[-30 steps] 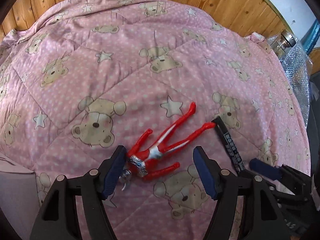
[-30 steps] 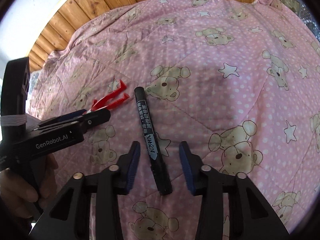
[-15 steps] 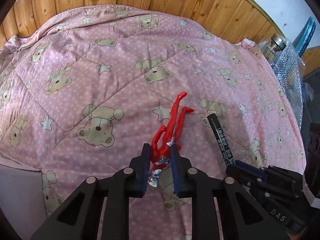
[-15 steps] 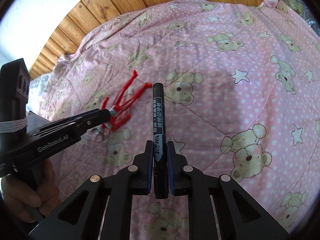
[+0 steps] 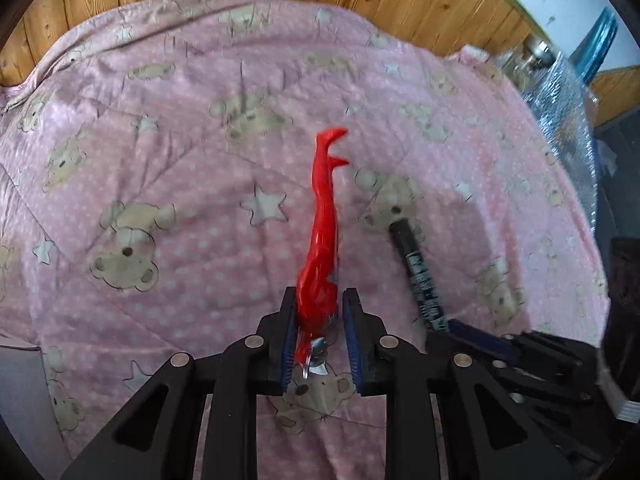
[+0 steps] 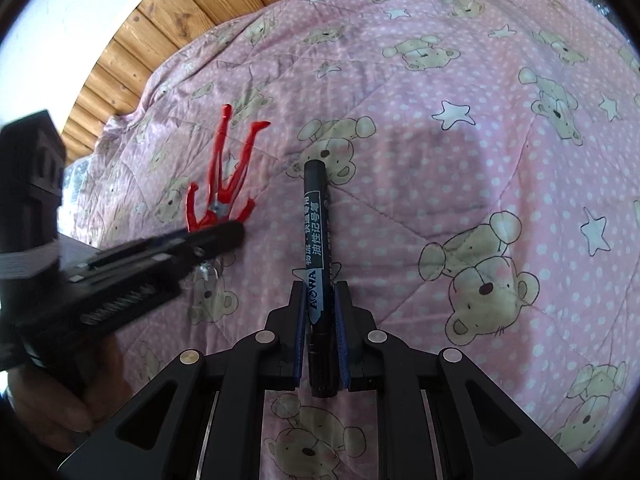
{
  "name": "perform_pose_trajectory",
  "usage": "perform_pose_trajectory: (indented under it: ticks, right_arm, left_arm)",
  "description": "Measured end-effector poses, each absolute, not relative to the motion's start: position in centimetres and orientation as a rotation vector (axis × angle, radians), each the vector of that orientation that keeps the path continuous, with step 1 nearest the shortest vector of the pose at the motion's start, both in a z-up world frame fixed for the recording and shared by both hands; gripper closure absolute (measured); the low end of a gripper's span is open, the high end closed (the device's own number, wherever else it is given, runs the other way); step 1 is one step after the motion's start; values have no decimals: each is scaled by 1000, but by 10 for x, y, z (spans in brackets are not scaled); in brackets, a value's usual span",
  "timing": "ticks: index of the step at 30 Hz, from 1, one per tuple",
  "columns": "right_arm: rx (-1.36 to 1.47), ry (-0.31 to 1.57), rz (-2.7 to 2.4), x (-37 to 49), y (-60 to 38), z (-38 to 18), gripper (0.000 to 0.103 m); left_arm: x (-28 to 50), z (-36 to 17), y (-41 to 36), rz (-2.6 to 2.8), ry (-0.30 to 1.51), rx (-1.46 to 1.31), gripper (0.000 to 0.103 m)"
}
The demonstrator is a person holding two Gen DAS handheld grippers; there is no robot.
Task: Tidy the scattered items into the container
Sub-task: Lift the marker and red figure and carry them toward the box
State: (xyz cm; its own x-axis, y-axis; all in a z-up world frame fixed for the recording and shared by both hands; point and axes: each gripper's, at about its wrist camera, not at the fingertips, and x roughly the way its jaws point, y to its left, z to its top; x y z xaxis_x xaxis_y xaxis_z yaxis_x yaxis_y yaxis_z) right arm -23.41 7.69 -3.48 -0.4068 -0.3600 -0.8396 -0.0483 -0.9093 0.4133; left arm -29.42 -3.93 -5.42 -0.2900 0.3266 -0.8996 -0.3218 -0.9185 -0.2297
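My left gripper (image 5: pixel 319 334) is clenched on a red toy figure (image 5: pixel 322 236), my blue pads pressing its torso from both sides. Its legs point away from me over the pink quilt (image 5: pixel 168 152), and its silver head hangs near my palm side between the fingers.

My right gripper (image 6: pixel 319 334) is clamped around a black marker (image 6: pixel 318 248), gripping it near its rear end so that the barrel runs straight forward along my fingers. The pale label by my pads reads "AOWA", and a line of Chinese characters follows up the barrel, too small for me to read with certainty.

From my right wrist I see my left gripper (image 6: pixel 224 236) to the left, blurred, with the figure (image 6: pixel 228 184) sticking out past its tip and a hand (image 6: pixel 60 404) holding the handle below. The quilt is printed with teddy bears and white stars, and wooden boards (image 6: pixel 168 12) stand behind it. No container is visible in either view.
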Motion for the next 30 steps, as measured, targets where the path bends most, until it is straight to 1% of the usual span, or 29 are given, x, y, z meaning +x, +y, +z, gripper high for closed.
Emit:
perform_pose_trajectory:
  ticks: [4,8,19,30]
  right_arm:
    - [1586,-555,-2420,-235,76,-34,89]
    - [1551,-566,-2430,-231,76,-22,89]
    - [1483,-535,-2418,-209,42,17,89]
    - [1394,-418,-2404,-170,-16,63,89]
  left_arm:
    - [-297,-52,-39,2272,-62,-1536,82]
    - [-291,-42,-40,2289,-65,-1510,83]
    - [-252,10,-59,2351,-87,-1391,83]
    - [-191,53,-116,2409,-211,-1326,83]
